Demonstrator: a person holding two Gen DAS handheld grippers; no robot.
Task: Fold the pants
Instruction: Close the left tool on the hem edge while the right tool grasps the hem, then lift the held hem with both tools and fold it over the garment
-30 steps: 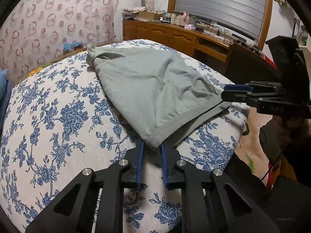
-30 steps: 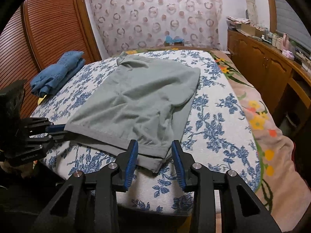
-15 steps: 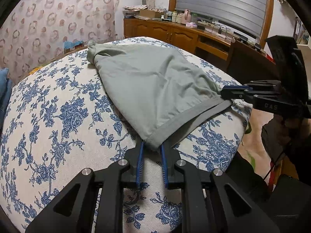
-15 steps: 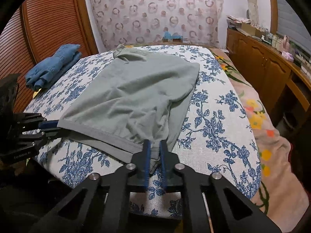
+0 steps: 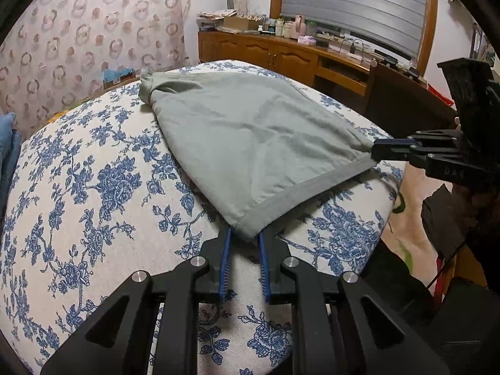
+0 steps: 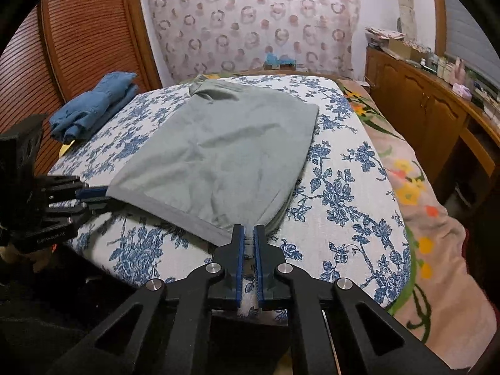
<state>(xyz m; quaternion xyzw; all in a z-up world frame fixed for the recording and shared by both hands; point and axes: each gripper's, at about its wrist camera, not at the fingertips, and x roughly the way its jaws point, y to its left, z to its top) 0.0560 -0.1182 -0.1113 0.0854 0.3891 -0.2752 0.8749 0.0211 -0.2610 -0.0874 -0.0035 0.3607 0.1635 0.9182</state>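
The left claw [image 5: 244,240] pinches one near corner of the grey-green pants [image 5: 250,143], its blue pads [image 5: 225,259] pressed onto the hem. The right claw [image 6: 247,240] is pressed together on the other near corner — the grey waistband edge runs taut between the two, just above the bed [image 6: 343,193]. The rest of the pants lies flat on the blue-flowered bedcover, reaching toward the far end. A folded blue garment [image 6: 93,106] sits well apart near the slatted wooden door [image 6: 72,40]; a wooden cabinet [image 6: 415,106] lines the opposite side.
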